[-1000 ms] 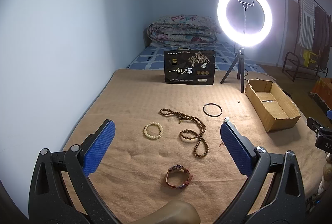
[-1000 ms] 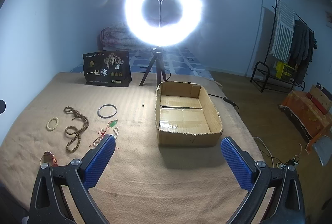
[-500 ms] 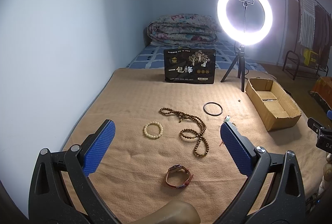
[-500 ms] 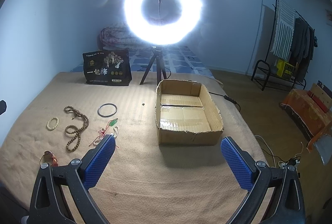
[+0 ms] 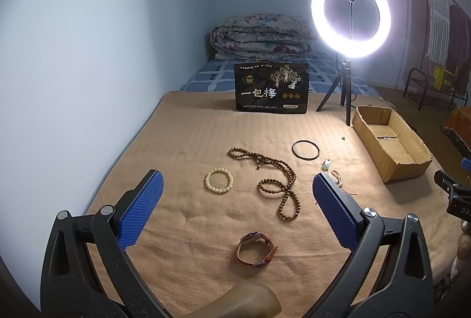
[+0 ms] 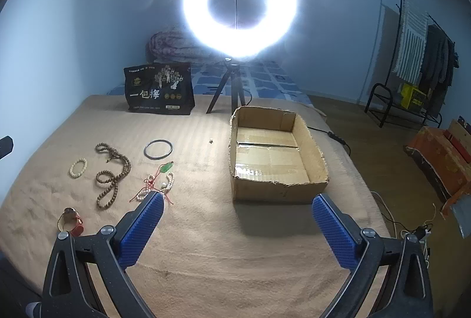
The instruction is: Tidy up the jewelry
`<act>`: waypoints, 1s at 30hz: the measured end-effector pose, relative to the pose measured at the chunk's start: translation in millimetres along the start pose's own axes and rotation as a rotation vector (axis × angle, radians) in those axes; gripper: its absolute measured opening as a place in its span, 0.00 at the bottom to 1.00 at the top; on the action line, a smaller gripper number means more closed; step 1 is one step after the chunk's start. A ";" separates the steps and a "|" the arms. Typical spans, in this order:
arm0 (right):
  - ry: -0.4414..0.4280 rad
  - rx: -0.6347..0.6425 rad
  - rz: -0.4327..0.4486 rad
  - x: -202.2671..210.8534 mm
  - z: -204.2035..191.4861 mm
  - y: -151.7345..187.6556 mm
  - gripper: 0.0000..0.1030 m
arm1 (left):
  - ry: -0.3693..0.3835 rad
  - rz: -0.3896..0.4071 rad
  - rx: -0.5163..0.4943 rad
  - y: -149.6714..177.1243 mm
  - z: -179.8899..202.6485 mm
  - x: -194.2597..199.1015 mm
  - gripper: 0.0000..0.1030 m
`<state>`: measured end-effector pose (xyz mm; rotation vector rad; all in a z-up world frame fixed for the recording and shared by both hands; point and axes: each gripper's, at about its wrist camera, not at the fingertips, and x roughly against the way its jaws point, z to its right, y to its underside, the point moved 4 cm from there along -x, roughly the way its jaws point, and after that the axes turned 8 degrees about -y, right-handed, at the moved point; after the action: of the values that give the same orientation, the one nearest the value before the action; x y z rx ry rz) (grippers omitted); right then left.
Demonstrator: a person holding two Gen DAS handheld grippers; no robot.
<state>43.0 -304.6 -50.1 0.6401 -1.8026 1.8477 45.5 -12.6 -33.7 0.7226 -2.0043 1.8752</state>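
Jewelry lies on a tan blanket (image 5: 182, 141): a red-strapped watch (image 5: 256, 248), a cream bead bracelet (image 5: 219, 180), a long brown bead string (image 5: 273, 179), a black bangle (image 5: 306, 149) and a white bead piece with a green pendant (image 6: 160, 181). An open cardboard box (image 6: 273, 156) sits to the right and looks empty. My left gripper (image 5: 235, 200) is open and empty above the watch and beads. My right gripper (image 6: 235, 218) is open and empty in front of the box.
A lit ring light on a tripod (image 5: 350, 14) stands behind the box. A black printed bag (image 5: 270, 88) stands upright at the back. A folded quilt (image 5: 262, 36) lies beyond. A wall runs along the left. A clothes rack (image 6: 418, 59) stands at the right.
Both views have shifted only slightly. Nothing was picked up or moved; both grippers stay open.
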 end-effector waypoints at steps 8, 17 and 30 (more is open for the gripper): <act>-0.053 0.008 -0.022 -16.0 -2.6 -1.2 0.94 | 0.000 -0.038 -0.003 1.3 0.3 -13.0 1.00; -0.170 0.002 -0.062 -38.6 -10.3 -2.8 0.88 | 0.034 -0.115 -0.007 7.8 2.5 -34.3 0.94; -0.284 0.077 -0.163 -76.2 -35.5 -3.3 0.73 | 0.110 -0.254 0.010 31.7 1.2 -69.4 0.74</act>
<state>104.2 -270.1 -96.4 1.0920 -1.7952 1.7947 85.6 -2.4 -97.8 0.8151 -1.7466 1.7394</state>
